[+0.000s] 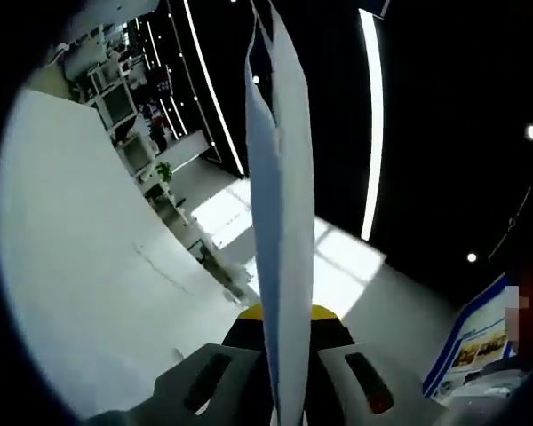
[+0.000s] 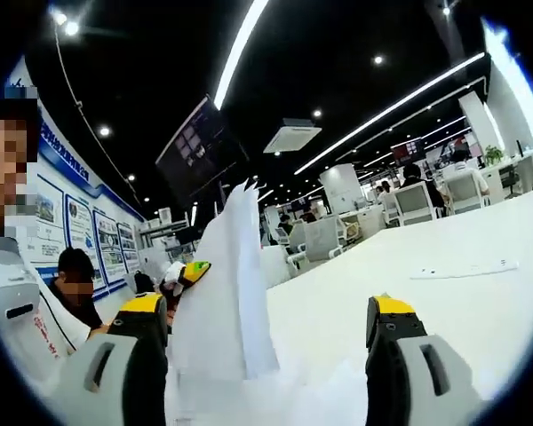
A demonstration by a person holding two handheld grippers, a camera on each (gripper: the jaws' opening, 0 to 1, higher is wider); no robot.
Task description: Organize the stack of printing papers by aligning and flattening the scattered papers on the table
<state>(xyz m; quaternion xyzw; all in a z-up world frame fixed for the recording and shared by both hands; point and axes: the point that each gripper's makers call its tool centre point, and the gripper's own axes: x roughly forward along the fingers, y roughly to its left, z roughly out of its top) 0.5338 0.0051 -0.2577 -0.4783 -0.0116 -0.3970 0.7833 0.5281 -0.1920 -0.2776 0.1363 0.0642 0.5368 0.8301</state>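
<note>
Now: left tool point(image 1: 284, 390) clamped on paper stack point(image 1: 280, 222), stack edge-on, running to 12 o'clock | right tool point(image 2: 266, 355) jaws wide apart, papers upright at 10 o'clock | white table point(image 2: 444, 293) beyond

Open office, black ceiling point(image 2: 160, 80) crossed by long white strip lights point(image 2: 386, 111) and small spotlights. Ceiling air-conditioning unit point(image 2: 291, 137) beside a hanging dark monitor point(image 2: 200, 151). White table point(image 2: 444, 293); white desks and chairs point(image 2: 415, 202) behind. Blue-trimmed poster wall point(image 2: 67, 222). Pale glossy floor point(image 1: 338, 266).
</note>
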